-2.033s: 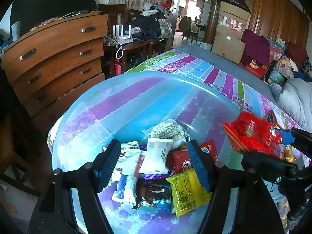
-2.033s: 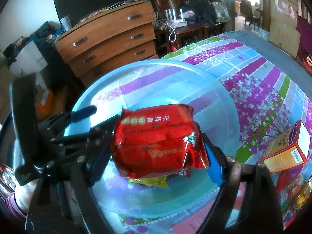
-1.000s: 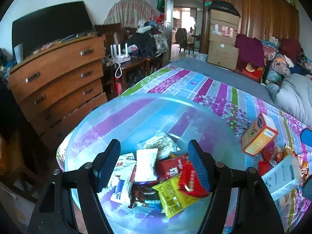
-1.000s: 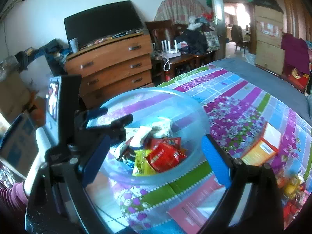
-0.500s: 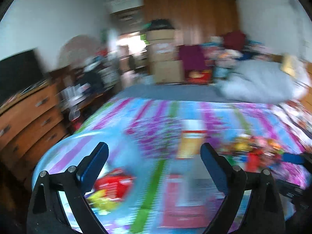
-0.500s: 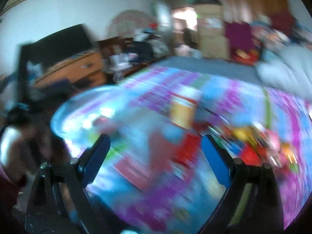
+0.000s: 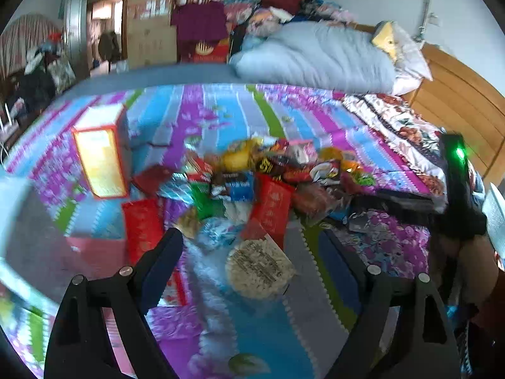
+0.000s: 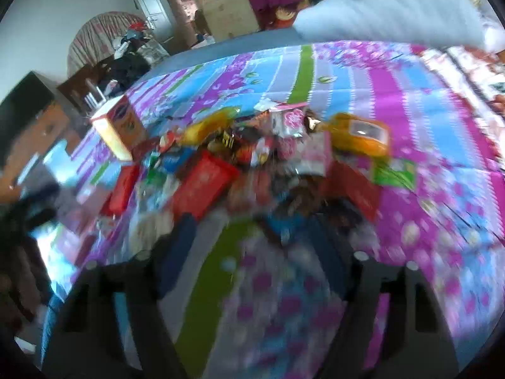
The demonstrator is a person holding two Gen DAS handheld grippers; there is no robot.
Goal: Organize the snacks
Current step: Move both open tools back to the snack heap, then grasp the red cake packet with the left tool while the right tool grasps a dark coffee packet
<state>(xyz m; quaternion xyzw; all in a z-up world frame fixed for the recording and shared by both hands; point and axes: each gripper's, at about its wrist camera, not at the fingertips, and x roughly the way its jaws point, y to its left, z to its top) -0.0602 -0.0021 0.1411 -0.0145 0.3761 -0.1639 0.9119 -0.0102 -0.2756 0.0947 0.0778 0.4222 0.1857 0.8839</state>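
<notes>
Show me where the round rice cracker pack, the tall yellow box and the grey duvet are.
round rice cracker pack (image 7: 258, 268), left wrist view, middle of its printed face.
tall yellow box (image 7: 102, 162), left wrist view, its yellow front panel.
grey duvet (image 7: 318, 57), left wrist view, middle of the bundle.

- The right wrist view is smeared by motion: the right gripper (image 8: 255, 252) shows only as dark shapes.
- Labels in the snack pile (image 8: 252, 158) are unreadable.
- Left of the pile, the orange box (image 7: 102, 154) has blurred print.
- Below the pile, the round packet (image 7: 257, 268) has illegibly small print.
</notes>
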